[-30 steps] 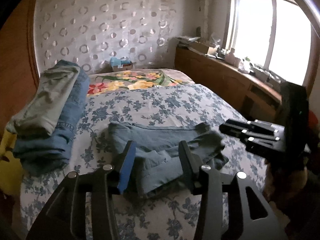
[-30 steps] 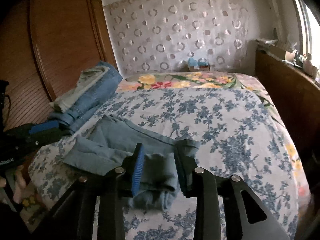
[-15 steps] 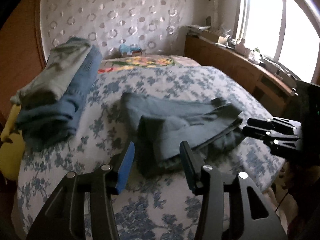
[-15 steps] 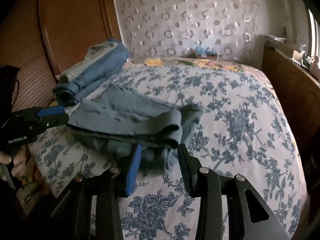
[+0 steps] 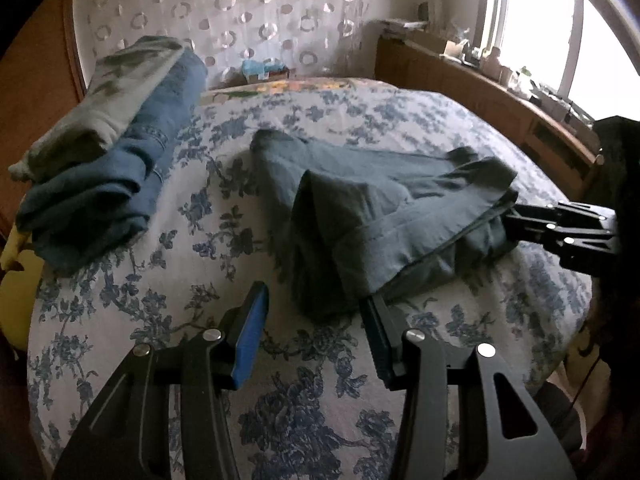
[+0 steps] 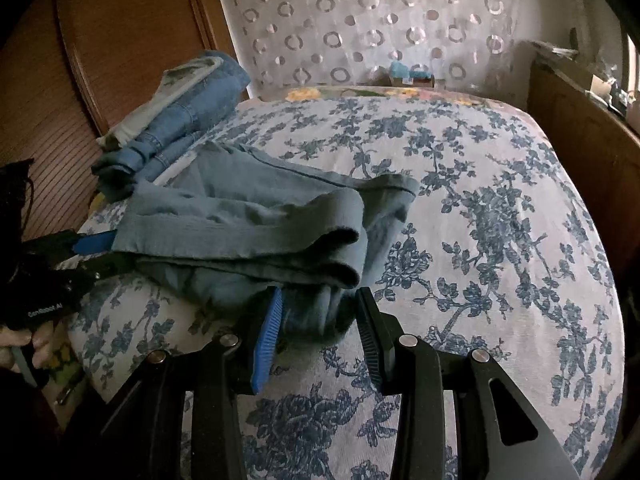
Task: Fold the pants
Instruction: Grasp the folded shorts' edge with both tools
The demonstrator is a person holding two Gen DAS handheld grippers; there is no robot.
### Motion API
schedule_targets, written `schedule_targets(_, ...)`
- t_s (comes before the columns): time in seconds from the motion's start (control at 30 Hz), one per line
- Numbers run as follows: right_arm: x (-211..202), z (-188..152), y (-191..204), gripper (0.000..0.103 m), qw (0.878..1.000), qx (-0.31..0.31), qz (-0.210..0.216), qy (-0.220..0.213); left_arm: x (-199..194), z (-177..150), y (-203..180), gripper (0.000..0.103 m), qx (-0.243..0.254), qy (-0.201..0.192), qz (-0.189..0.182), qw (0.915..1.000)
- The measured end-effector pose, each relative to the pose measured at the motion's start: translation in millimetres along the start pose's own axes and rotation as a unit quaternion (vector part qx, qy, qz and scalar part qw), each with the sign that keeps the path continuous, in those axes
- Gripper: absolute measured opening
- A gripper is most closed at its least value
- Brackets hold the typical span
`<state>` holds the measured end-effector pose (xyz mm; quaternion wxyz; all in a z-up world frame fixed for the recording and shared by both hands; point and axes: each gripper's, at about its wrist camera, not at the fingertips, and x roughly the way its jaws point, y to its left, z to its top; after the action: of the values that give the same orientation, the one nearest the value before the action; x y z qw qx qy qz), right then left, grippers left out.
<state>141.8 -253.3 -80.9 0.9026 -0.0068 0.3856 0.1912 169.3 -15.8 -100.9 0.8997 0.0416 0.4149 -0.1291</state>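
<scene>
A pair of grey-blue pants lies folded into a loose bundle on the floral bedspread, also in the right wrist view. My left gripper is open at the bundle's near edge, its right finger touching the cloth. It shows from the side in the right wrist view, against the bundle's left end. My right gripper is open with a hanging fold of the pants between its fingers. It shows in the left wrist view at the bundle's right end.
A stack of folded jeans and pale green trousers sits at the bed's left side, also in the right wrist view. A wooden shelf runs under the window on the right. A patterned headboard stands behind.
Both grippers have dropped lower and closer to the bed, level with the pants bundle. The bundle now looms larger, with each gripper at one end of it.
</scene>
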Motion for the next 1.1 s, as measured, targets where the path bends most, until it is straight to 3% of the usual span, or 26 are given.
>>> schedule_targets(0.17,3.6,1.4,-1.5,0.038,1.000,0.005,0.003,-0.001,9.4,3.7,0.6,0.048,0.002,0.011,-0.002,0.9999)
schedule_targets(0.27,3.9,0.7,-1.7,0.022,1.000,-0.001,-0.007,-0.003,10.6,4.2,1.6,0.045,-0.002,0.008,-0.007,0.9999)
schedule_targets(0.37,2.6,-1.0,-3.2,0.011,1.000,0.001,0.004,-0.006,9.3,2.6,-1.4,0.023,0.001,0.003,-0.033,0.9994)
schedule_targets(0.47,1.2,-2.4,-3.5,0.007,1.000,0.001,0.005,-0.010,5.9,1.9,-6.2,0.010,0.008,-0.004,-0.031,0.9995)
schedule_targets(0.73,-19.6,-13.9,-4.6,0.006,0.999,0.004,0.017,-0.027,-21.5,-5.7,-7.5,0.008,-0.004,-0.017,-0.068,0.9975)
schedule_targets(1.1,-63.6,-60.2,-5.3,0.006,0.999,0.004,0.030,-0.031,-52.1,-43.5,-30.8,0.009,0.003,-0.019,-0.081,0.9965)
